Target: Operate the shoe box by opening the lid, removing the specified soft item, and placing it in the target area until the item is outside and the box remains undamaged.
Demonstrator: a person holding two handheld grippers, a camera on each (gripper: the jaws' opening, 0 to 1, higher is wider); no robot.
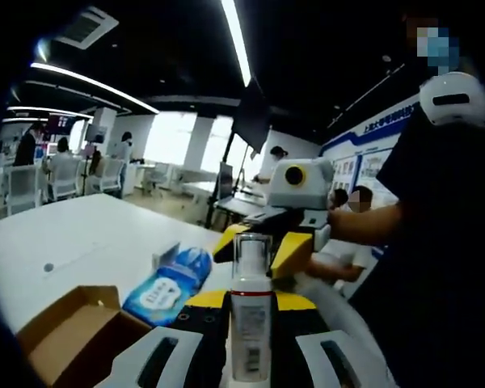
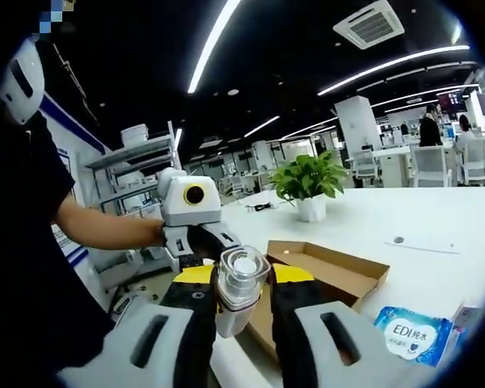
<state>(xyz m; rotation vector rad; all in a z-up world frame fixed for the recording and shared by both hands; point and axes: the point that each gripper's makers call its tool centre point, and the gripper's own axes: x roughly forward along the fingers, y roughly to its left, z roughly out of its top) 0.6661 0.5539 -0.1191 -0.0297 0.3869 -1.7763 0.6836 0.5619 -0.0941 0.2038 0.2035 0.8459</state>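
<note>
White table [image 2: 436, 218], open shoe box [image 2: 327, 271] at edge, both grippers [image 1: 246, 319] [image 2: 234, 311] clamping spray bottle [image 1: 249, 315].

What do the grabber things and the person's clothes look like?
Each two-jaw gripper has light grey jaw arms with dark slots and black inner faces edged in yellow: the left gripper, the right gripper. The person's short dark sleeve belongs to a dark top.

Person [image 2: 24, 242] in dark short-sleeve top; claws w/ yellow-black jaws, white-grey bodies.
</note>
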